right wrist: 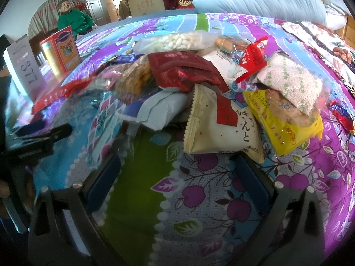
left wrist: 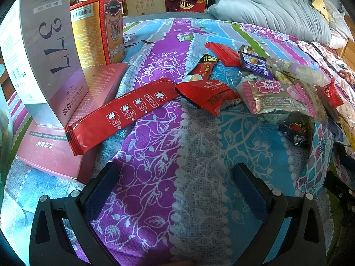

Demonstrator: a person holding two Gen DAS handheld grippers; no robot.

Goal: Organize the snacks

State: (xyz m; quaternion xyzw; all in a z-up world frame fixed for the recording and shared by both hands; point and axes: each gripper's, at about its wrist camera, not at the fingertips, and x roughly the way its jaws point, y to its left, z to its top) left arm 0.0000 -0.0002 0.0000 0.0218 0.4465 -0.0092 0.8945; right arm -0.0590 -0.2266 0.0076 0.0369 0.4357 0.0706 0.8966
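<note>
Both claws wide and empty: left claw (left wrist: 175, 175) over bare bedsheet (left wrist: 199, 199), long red sachet (left wrist: 119, 113) far-left on flat pink box (left wrist: 51, 153); right claw (right wrist: 177, 166) just short of white Japanese-print packet (right wrist: 219, 128). Risk: overlapped snack pile (right wrist: 199, 77) sliding, slick wrappers slipping. Counted: two claws, three boxes standing, one flat; packets overlapped, uncountable.

"Whitening", "377" on grey box (left wrist: 47, 51), "California Prunes" on purple packet (left wrist: 255, 64)
</note>
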